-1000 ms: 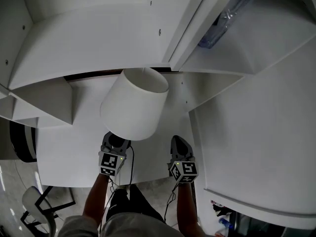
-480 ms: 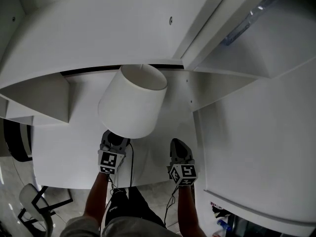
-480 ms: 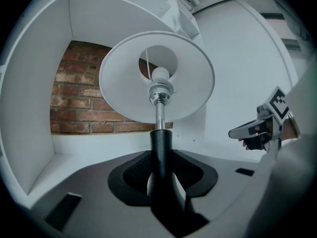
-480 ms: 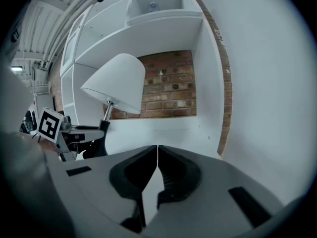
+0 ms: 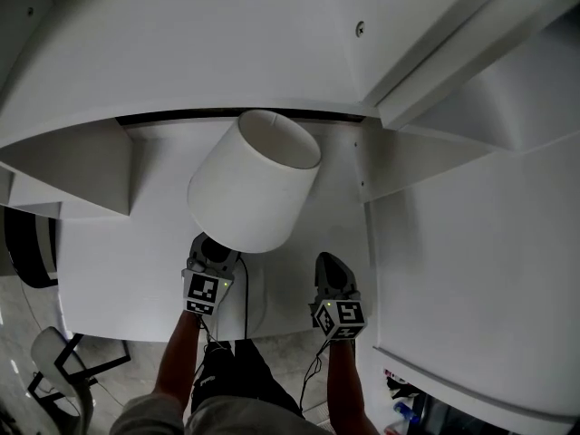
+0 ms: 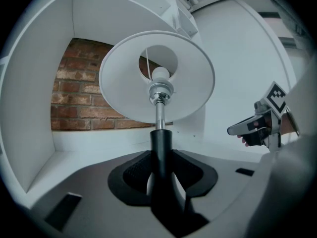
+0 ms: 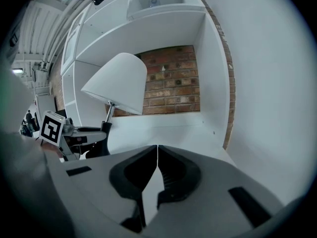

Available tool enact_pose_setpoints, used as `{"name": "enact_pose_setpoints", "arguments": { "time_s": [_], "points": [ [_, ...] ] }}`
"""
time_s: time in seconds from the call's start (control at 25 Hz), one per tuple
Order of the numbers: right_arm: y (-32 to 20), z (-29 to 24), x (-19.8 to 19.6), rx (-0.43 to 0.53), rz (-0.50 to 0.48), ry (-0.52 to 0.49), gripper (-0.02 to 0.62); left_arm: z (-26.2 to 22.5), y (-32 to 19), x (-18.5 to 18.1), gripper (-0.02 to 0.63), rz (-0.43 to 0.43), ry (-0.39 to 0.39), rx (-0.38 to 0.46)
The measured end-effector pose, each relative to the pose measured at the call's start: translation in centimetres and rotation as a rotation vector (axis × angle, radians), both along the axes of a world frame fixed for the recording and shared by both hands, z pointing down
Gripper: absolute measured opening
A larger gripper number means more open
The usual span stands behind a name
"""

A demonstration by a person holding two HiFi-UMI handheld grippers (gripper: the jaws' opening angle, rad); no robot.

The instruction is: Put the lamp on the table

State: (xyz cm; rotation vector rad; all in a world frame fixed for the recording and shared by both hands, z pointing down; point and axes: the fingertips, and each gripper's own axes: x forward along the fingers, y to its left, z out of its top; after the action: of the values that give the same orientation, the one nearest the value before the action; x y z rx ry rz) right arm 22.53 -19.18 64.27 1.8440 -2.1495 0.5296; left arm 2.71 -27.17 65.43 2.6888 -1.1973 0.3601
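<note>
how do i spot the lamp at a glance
Look in the white desk alcove backed by red brick. The lamp with a white tapered shade and black stem is held there by the left claw. Nothing else has a shade.

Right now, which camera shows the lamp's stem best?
The left gripper view: the stem runs from the jaws up to the bulb. In the head view the shade mostly hides it; the right gripper view shows a short piece.
</note>
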Motion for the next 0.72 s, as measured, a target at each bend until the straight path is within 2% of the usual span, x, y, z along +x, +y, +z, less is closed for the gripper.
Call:
{"name": "enact_pose_setpoints", "arguments": {
  "time_s": [0.72],
  "points": [
    [0.9, 0.9, -2.8, -0.028, -0.069, 0.001, 0.025, 0.0, 1.1, -0.8, 0.135, 0.018, 0.001, 0.017]
  ]
}}
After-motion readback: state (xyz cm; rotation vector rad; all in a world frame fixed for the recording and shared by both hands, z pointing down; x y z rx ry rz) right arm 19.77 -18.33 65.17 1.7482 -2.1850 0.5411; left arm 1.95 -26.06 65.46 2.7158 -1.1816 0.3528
